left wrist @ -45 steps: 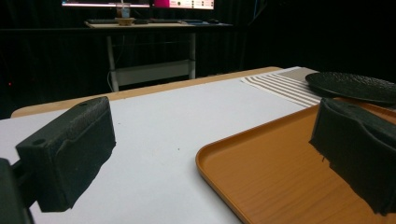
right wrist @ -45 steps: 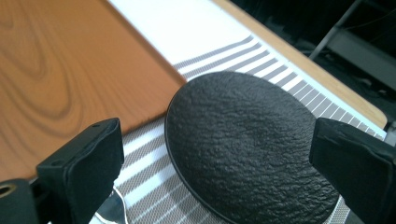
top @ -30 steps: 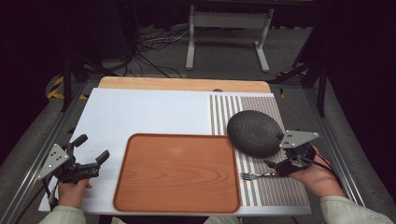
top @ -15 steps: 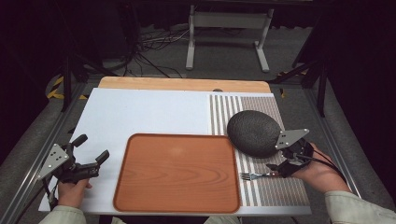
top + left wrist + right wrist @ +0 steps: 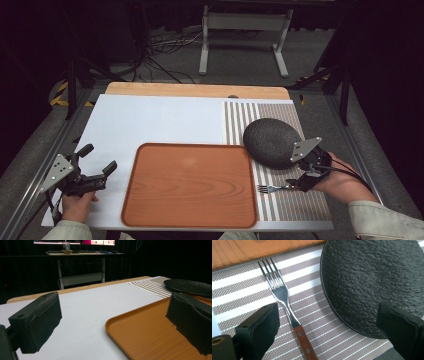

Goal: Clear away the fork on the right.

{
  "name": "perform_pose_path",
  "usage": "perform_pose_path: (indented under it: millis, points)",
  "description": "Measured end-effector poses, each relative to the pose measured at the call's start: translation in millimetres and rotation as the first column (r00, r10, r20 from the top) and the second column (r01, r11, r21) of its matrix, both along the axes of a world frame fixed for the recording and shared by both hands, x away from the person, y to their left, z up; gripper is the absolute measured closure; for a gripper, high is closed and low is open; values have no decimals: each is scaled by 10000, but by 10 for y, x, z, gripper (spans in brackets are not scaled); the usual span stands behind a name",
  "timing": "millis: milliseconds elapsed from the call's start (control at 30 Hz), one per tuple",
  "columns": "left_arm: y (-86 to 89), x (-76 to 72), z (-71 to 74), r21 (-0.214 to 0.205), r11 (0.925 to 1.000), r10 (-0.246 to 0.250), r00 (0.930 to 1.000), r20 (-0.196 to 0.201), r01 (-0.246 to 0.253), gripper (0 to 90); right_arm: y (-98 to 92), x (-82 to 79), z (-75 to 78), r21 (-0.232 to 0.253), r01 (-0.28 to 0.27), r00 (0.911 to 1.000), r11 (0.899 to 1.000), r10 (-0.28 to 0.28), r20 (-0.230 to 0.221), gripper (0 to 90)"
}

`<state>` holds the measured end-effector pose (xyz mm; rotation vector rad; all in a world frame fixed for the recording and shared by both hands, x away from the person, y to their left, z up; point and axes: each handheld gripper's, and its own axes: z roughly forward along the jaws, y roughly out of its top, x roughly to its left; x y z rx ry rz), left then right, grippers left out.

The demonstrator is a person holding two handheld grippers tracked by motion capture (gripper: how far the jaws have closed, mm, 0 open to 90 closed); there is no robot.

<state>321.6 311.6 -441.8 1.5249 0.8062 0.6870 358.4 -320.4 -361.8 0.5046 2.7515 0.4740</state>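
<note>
Here the tray sat empty; right of it, the open right gripper straddled an ungrasped fork beside the plate. Left gripper open, idle.

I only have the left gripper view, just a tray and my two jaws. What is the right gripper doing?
Observer: The right gripper is open above a fork on the striped placemat.
Operator: Is the fork between its jaws?
Observer: The right gripper view shows the wooden handle running between them, nearer one jaw, untouched.
Operator: Which way do the tines point?
Observer: Toward the brown tray, stopping short of its edge.
Operator: Anything close by?
Observer: A dark textured plate lies right beside the fork; the other jaw hangs over its rim.
</note>
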Motion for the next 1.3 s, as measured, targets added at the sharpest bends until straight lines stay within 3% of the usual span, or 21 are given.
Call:
perform_pose_path:
  millis: [267, 633, 933, 1300]
  points:
    - [-2, 1, -2, 16, 10000, -3, 10000, 14, 3, 7, 54, -8, -46, -376, -485, 9982, 9981, 472, -364, 90]
    - [-5, 3, -4, -7, 10000, 9, 10000, 6, -9, 7, 112, -23, -215, -988, -1433, 9809, 9847, 1281, -1461, 265]
    - [-14, 8, -10, 31, 10000, -40, 10000, -47, 40, 7, 98, 28, -368, -1835, -2043, 9585, 9616, 1585, -2370, 427]
    - [-8, 8, -8, 6, 10000, -18, 10000, -25, 18, 7, 135, 55, -475, -2403, -2619, 9367, 9347, 1863, -2965, 602]
